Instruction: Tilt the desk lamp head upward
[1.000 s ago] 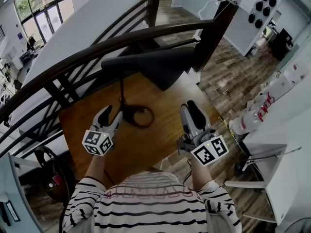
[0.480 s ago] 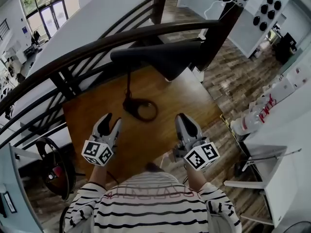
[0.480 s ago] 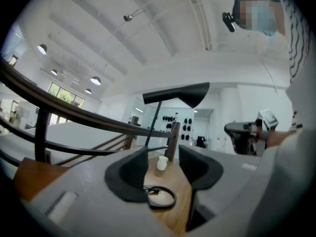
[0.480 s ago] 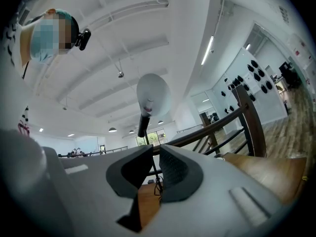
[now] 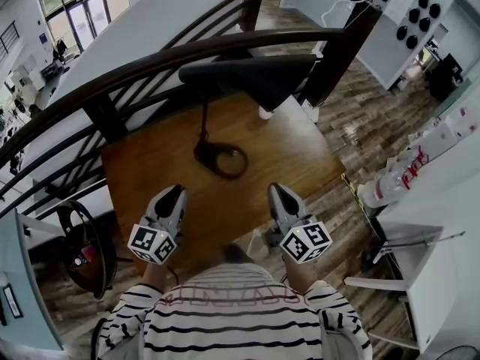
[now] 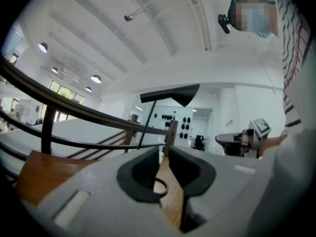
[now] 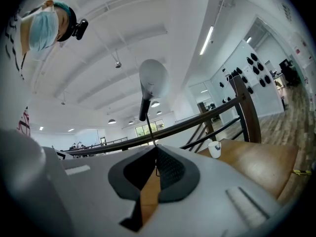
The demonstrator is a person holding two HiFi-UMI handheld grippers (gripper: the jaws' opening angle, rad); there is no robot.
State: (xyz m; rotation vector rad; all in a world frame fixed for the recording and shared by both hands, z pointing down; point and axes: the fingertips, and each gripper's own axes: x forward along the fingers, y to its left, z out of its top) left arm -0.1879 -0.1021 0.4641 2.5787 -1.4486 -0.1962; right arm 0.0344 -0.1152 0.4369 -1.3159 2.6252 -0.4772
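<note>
- Table [image 5: 300,163] stands in front of the railing [image 5: 105,115]
- Lamp base [image 5: 220,158] on the table, left of centre
- Lamp head [image 5: 255,77] above the far edge
- Cup [image 5: 266,114] at the far edge, below the head
- Left gripper [image 5: 174,193] and right gripper [image 5: 276,190] over the near edge, either side of the base, apart from it

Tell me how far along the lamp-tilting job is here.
Done: nothing evident; the desk lamp head looks about level in the left gripper view. In hand: nothing. The left gripper, jaws just closing with a slim gap and nothing between, and the right gripper, jaws shut and empty, hang over the table's near edge, apart from the lamp. Left: probably the whole tilt.
</note>
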